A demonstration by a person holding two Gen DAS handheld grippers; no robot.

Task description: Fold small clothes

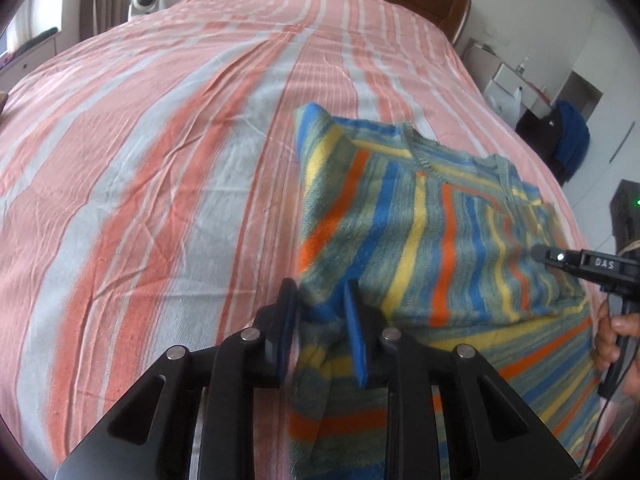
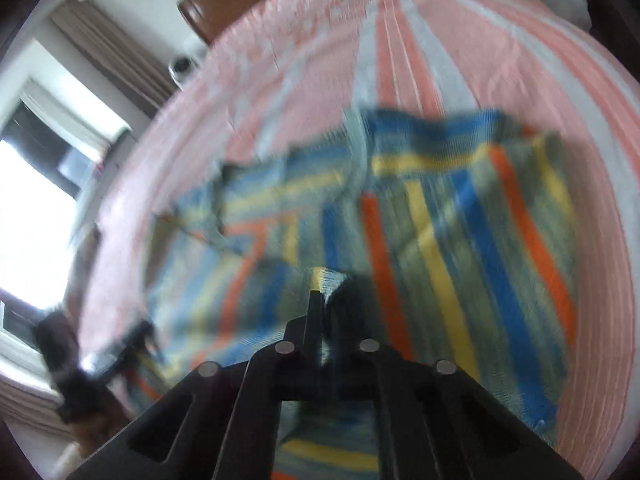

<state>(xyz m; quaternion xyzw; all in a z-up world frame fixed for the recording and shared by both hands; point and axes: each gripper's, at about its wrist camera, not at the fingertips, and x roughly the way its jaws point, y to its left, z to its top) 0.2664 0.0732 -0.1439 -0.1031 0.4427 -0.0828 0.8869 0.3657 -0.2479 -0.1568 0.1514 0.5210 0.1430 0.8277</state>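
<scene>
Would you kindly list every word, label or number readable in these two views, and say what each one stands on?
"DAS": white letters on the black body of the right gripper, seen in the left wrist view at the right edge.
The white box with a small mark on the shelf beyond the bed: too small to read.
Right wrist view: blurred throughout, no text readable.
The multicolour striped knitted sweater and the pink-and-grey striped bedsheet carry no text.
</scene>
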